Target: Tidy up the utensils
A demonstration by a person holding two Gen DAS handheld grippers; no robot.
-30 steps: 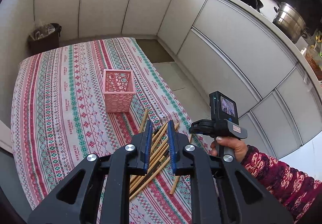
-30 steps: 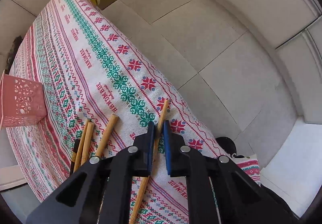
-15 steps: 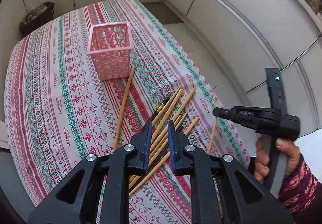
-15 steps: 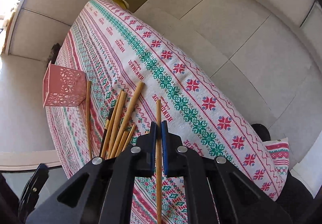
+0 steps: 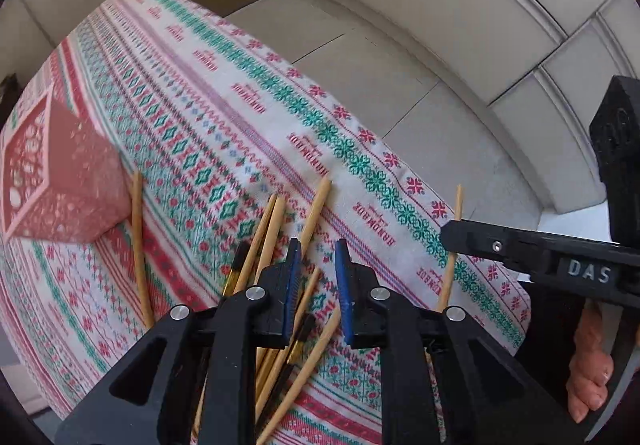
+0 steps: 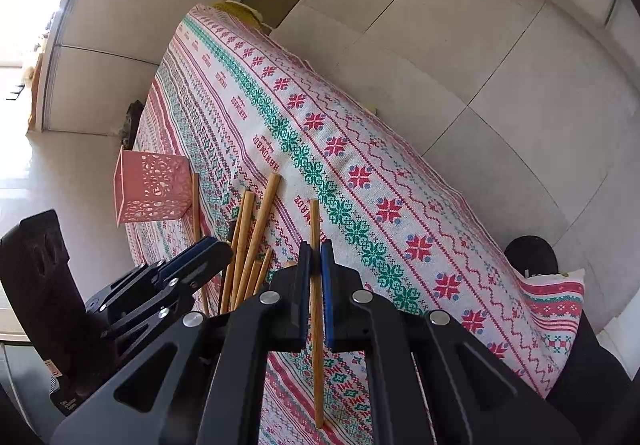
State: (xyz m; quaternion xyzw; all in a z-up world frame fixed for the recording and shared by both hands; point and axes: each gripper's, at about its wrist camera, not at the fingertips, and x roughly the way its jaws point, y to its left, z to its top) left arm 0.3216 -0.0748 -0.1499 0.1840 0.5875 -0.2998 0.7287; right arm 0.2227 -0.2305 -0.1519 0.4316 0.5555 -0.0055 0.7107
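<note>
Right gripper [image 6: 316, 277]: fingers clamped on single chopstick [image 6: 316, 245], stick running lengthwise between fingers, far tip pointing away toward table's far end, rear end near cloth.

Left gripper [image 5: 316, 285]: fingers slightly apart, opening, nothing pressed between; hovers just above chopstick pile [image 5: 280, 245] on patterned tablecloth [image 5: 224, 117].

Pile sticks lie roughly parallel, long axes along fingers' line.

Pink basket [image 6: 150, 187] stands beyond pile, to left; lone stick [image 5: 138, 237] beside it.

Basket lies up-left of held stick; left gripper nearer pile, probably nearer basket too.
</note>
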